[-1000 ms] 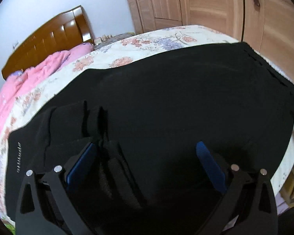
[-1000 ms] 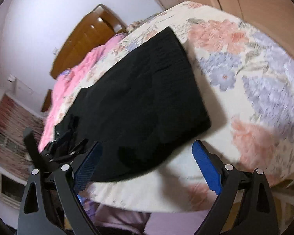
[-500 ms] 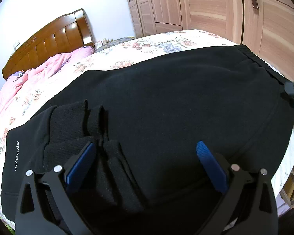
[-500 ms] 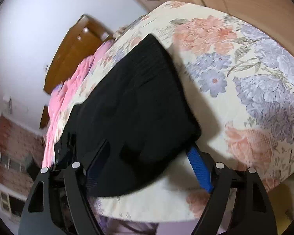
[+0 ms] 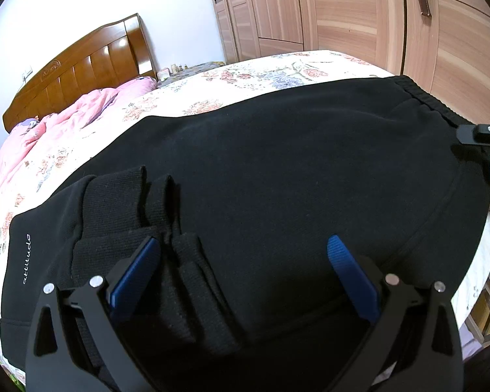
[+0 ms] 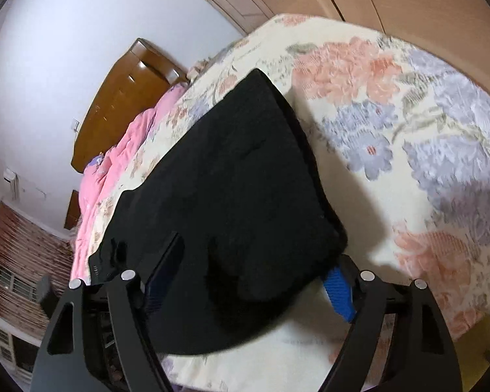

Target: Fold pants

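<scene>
The black pants [image 5: 277, 176] lie folded on the floral bedspread [image 6: 392, 104]. The left gripper [image 5: 245, 261] hovers spread wide over them, gripping nothing. The right gripper [image 6: 254, 277] has been closing around the waistband corner, though whether its pads press the cloth I cannot tell.

Matt black fleece pants [image 5: 277, 170], ribbed cuffs – glossy wooden headboard [image 5: 81, 65], printed cotton bedspread [image 6: 408, 130]

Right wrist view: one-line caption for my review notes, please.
Right gripper straddles the near corner of the folded black pants on the floral bedspread, jaws wide, pads not visibly pressing.

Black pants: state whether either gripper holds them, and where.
Nothing held yet: left gripper open over the pants cuffs; right gripper jaws, just closing, straddle the waistband corner unpinched.
</scene>
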A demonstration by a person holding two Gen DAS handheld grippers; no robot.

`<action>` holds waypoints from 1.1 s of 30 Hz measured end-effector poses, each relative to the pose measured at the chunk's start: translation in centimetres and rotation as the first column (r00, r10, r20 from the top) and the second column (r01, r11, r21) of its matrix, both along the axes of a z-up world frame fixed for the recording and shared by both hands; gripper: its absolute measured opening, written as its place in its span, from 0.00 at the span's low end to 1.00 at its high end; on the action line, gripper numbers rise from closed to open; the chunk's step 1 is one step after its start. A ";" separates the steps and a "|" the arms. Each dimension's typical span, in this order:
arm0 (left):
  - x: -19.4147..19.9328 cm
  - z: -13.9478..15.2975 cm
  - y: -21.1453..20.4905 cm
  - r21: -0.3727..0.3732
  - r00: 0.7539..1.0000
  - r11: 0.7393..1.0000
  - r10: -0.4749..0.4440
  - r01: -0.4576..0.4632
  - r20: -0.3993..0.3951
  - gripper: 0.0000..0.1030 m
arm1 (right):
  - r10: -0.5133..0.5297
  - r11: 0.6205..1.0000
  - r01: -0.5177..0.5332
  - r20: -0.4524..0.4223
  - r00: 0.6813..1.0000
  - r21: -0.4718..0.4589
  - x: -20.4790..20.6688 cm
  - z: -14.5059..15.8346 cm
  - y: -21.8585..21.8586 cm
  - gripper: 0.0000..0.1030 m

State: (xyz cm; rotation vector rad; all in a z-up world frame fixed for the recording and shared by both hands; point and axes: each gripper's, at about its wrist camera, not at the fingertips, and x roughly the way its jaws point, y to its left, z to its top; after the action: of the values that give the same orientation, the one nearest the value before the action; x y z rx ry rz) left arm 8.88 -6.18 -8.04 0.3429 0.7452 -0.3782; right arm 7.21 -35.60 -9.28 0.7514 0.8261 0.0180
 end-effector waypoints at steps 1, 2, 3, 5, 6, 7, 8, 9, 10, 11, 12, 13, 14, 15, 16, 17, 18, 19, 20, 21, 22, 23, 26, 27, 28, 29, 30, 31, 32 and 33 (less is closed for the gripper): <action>0.0 0.0 0.0 0.000 1.000 1.000 0.000 0.000 0.000 0.99 | 0.016 1.000 -0.016 -0.003 1.000 -0.020 0.1 0.1 0.5 0.77; 0.0 0.0 0.0 0.000 1.000 1.000 -0.001 0.001 0.000 0.99 | 0.049 0.999 -0.049 -0.002 0.999 -0.019 0.4 0.1 0.9 0.77; 0.0 0.0 0.0 -0.001 1.000 1.000 -0.001 0.001 -0.002 0.99 | 0.072 0.997 -0.072 0.005 0.997 -0.006 0.3 0.0 1.1 0.77; 0.0 0.0 0.1 -0.002 1.000 1.000 -0.002 0.002 -0.004 0.99 | 0.067 0.997 -0.067 0.024 0.997 0.033 0.0 -0.3 0.5 0.72; 0.0 0.0 0.1 -0.002 1.000 1.000 -0.002 0.002 -0.004 0.99 | 0.046 0.997 -0.049 0.033 0.998 0.066 -0.2 -0.5 -0.1 0.68; 0.0 0.1 0.1 -0.003 1.000 1.000 -0.002 0.002 -0.007 0.99 | 0.035 0.996 -0.038 0.036 0.999 0.082 -0.3 -0.6 -0.4 0.66; 0.1 0.2 0.1 -0.003 1.000 1.000 -0.001 0.001 -0.016 0.99 | 0.036 0.997 -0.039 0.041 0.999 0.074 -0.2 -0.6 -0.3 0.65; 0.3 0.4 0.0 -0.002 0.999 1.000 -0.001 0.001 -0.040 0.99 | 0.041 0.997 -0.044 0.051 0.998 0.057 -0.3 -0.5 0.0 0.60; 0.6 0.8 0.0 -0.006 0.998 1.000 -0.002 0.001 -0.068 0.99 | 0.033 0.998 -0.037 0.081 0.996 0.051 -0.7 -0.3 0.0 0.47; 1.0 1.6 -0.1 -0.037 0.994 0.999 -0.012 0.008 -0.111 0.99 | 0.014 0.998 -0.021 0.118 0.993 0.056 -1.2 -0.1 -0.1 0.40; 1.3 2.2 0.0 -0.076 0.990 0.997 -0.030 0.019 -0.141 0.99 | 0.011 0.998 -0.021 0.145 0.989 0.066 -1.5 0.0 -0.2 0.38; 1.7 3.0 -0.1 -0.128 0.983 0.991 -0.054 0.032 -0.173 0.99 | 0.011 0.998 -0.022 0.174 0.985 0.064 -1.8 0.2 -0.2 0.38; 2.2 4.3 -0.6 -0.178 0.977 0.983 -0.080 0.045 -0.200 0.99 | 0.013 0.999 -0.020 0.189 0.982 0.035 -2.0 0.5 0.0 0.37; 2.5 5.0 -1.2 -0.200 0.972 0.978 -0.101 0.059 -0.211 0.99 | 0.018 1.000 -0.015 0.208 0.978 -0.014 -2.2 0.8 0.6 0.37; 2.9 6.0 -2.1 -0.227 0.964 0.970 -0.137 0.084 -0.227 0.99 | 0.022 0.997 -0.005 0.229 0.973 -0.076 -2.5 1.2 1.4 0.37; 3.4 7.1 -3.3 -0.258 0.952 0.959 -0.182 0.116 -0.247 0.99 | 0.030 0.992 0.001 0.241 0.970 -0.128 -2.6 1.5 2.1 0.37; 4.0 8.1 -4.6 -0.276 0.939 0.951 -0.216 0.140 -0.267 0.99 | 0.049 0.977 0.007 0.257 0.965 -0.214 -2.8 2.1 3.3 0.37; 4.5 8.9 -5.9 -0.281 0.927 0.946 -0.243 0.161 -0.286 0.99 | 0.067 0.957 0.014 0.269 0.961 -0.289 -3.0 2.6 4.4 0.37; 5.2 9.8 -8.1 -0.281 0.901 0.939 -0.286 0.196 -0.326 0.99 | 0.093 0.924 0.019 0.273 0.958 -0.381 -3.0 3.2 5.8 0.37; 5.6 10.4 -9.6 -0.271 0.884 0.937 -0.308 0.219 -0.351 0.99 | 0.105 0.904 0.023 0.274 0.956 -0.427 -3.1 3.4 6.5 0.37; 5.8 10.9 -11.8 -0.240 0.865 0.937 -0.330 0.252 -0.378 0.99 | 0.114 0.881 0.031 0.275 0.955 -0.471 -3.1 3.6 7.4 0.37; 6.0 11.4 -14.7 -0.187 0.849 0.937 -0.348 0.296 -0.398 0.99 | 0.120 0.861 0.038 0.277 0.953 -0.507 -3.1 3.6 8.0 0.37; 5.5 11.9 -20.6 -0.074 0.817 0.916 -0.386 0.394 -0.428 0.99 | 0.126 0.825 0.052 0.274 0.954 -0.563 -3.0 3.7 8.9 0.37; 5.1 11.5 -22.9 -0.011 0.801 0.901 -0.392 0.435 -0.451 0.99 | 0.129 0.817 0.054 0.273 0.953 -0.574 -3.0 3.7 9.1 0.37; 4.7 10.8 -24.7 0.047 0.792 0.886 -0.387 0.461 -0.472 0.99 | 0.133 0.807 0.055 0.272 0.953 -0.588 -3.0 3.6 9.3 0.37; 4.4 10.0 -26.2 0.102 0.789 0.875 -0.369 0.473 -0.491 0.99 | 0.136 0.801 0.055 0.271 0.953 -0.596 -2.9 3.6 9.5 0.37; 4.4 8.8 -27.9 0.181 0.789 0.858 -0.332 0.480 -0.517 0.99 | 0.142 0.791 0.056 0.271 0.952 -0.609 -3.0 3.7 9.6 0.37; 4.5 7.8 -28.8 0.243 0.792 0.841 -0.301 0.484 -0.531 0.98 | 0.144 0.786 0.056 0.271 0.952 -0.616 -3.1 3.6 9.7 0.37; 4.5 6.7 -29.7 0.309 0.797 0.818 -0.267 0.485 -0.542 0.98 | 0.147 0.779 0.057 0.270 0.952 -0.624 -3.1 3.6 9.8 0.37; 4.6 5.2 -30.3 0.378 0.803 0.789 -0.230 0.485 -0.550 0.98 | 0.148 0.776 0.057 0.269 0.952 -0.628 -3.1 3.5 9.8 0.37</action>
State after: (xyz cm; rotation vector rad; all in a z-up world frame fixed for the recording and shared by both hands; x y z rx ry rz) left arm 13.45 -36.49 -2.81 0.9302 1.2810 -0.6581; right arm 4.07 -25.81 -5.77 0.0760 0.4970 -0.0957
